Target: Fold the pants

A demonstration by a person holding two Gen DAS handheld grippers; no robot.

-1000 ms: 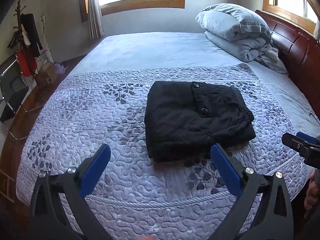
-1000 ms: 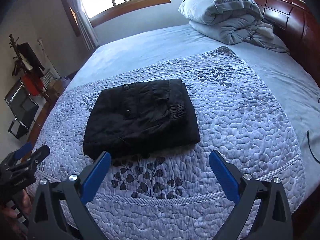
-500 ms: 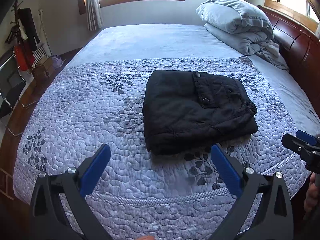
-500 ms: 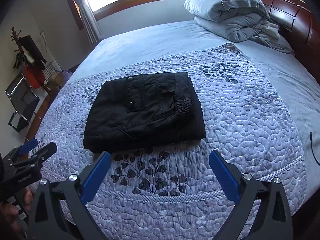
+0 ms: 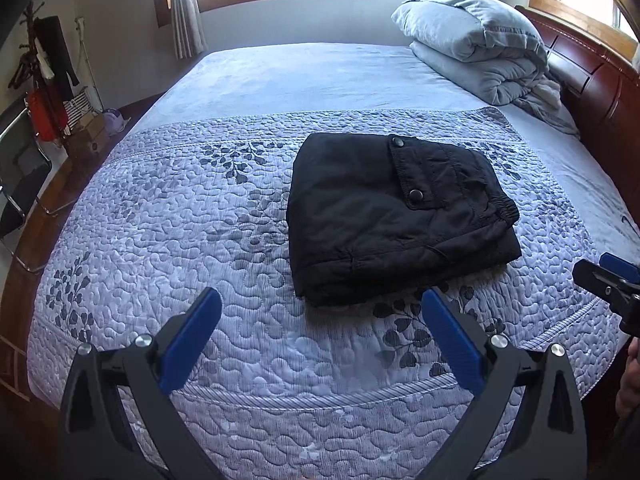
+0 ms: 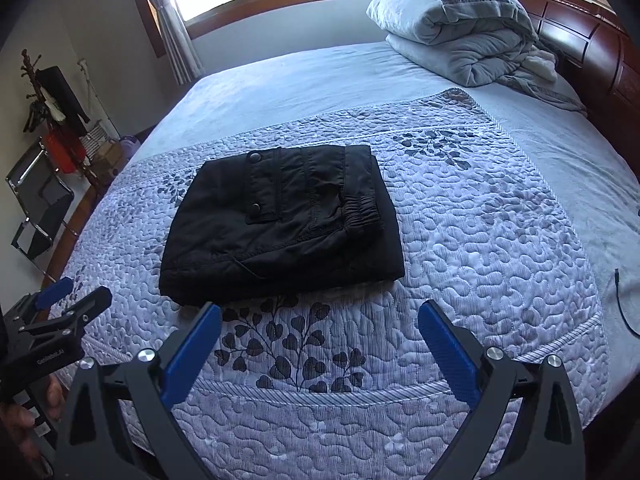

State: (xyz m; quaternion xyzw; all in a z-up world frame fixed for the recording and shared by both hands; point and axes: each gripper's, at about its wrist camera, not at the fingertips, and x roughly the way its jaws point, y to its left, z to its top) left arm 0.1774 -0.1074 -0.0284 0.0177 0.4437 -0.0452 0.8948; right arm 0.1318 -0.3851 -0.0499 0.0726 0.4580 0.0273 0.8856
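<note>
The black pants [image 5: 396,216] lie folded into a compact rectangle on the quilted bedspread [image 5: 180,220], pocket flap with two snaps on top. They also show in the right wrist view [image 6: 280,220]. My left gripper [image 5: 320,316] is open and empty, held above the bed's near edge in front of the pants. My right gripper [image 6: 318,320] is open and empty too, just short of the pants' near edge. Each gripper shows at the side of the other's view: the right one [image 5: 608,280], the left one [image 6: 60,308].
A folded grey duvet and pillow [image 5: 476,40] sit at the head of the bed by the dark wooden headboard [image 5: 600,80]. A chair [image 5: 20,176] and a coat rack with clothes [image 5: 44,76] stand on the floor at left. A black cable [image 6: 624,300] lies on the sheet at right.
Both grippers have drawn back and up from the folded pants, so more of the bed shows. The pants have not moved. Both grippers stay open.
</note>
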